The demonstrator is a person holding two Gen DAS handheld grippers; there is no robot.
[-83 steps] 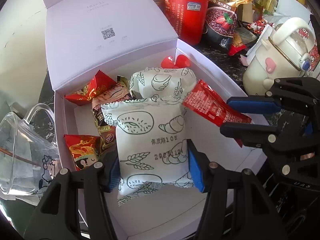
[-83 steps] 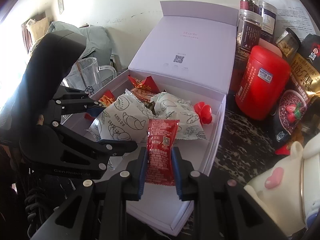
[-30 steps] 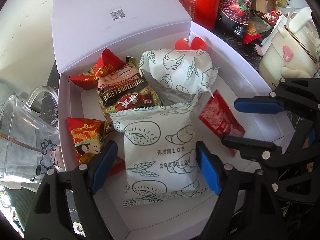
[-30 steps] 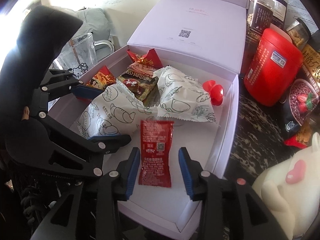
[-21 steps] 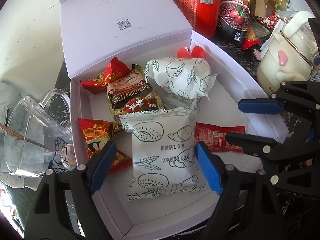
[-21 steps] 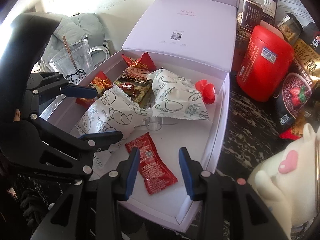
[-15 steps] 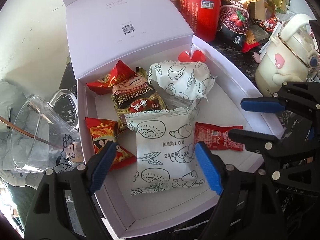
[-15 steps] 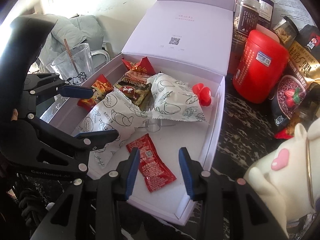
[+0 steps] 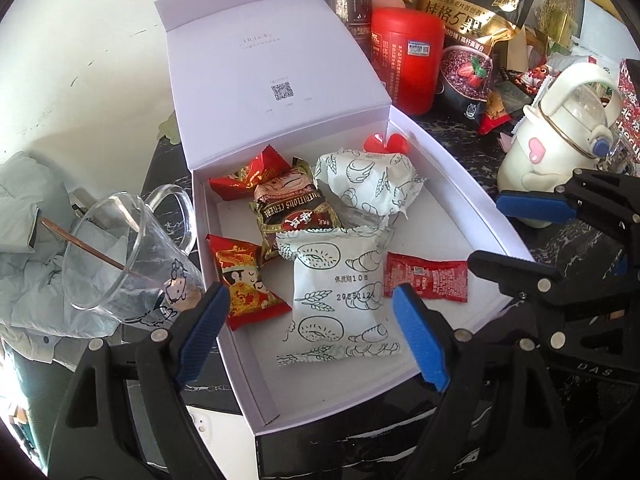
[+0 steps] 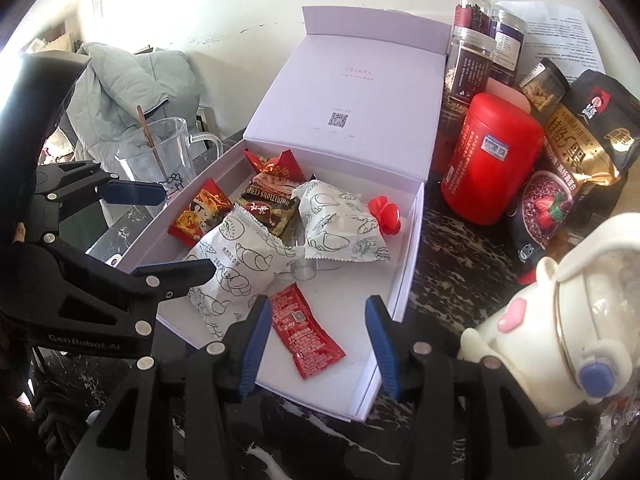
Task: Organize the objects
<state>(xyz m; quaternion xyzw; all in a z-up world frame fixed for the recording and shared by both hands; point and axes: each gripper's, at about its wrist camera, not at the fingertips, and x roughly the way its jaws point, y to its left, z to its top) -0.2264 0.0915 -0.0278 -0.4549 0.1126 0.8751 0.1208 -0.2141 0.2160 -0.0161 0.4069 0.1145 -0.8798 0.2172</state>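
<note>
Snack packets lie inside the open pale-lilac cardboard gift box (image 9: 460, 184) on the dark marbled table (image 10: 440, 248): a white bread packet printed with pastry drawings (image 9: 340, 300) sits beside a flat red ketchup sachet (image 10: 306, 332) near the front wall. Left tongs (image 9: 316, 332) and right tongs (image 10: 316, 344) both stand spread wide above the box front, holding nothing. Placement of these two items appears complete. The next move probably calls for fetching another loose item, such as the red cylindrical canister (image 10: 488, 160), or closing the hinged lid (image 9: 272, 80).
</note>
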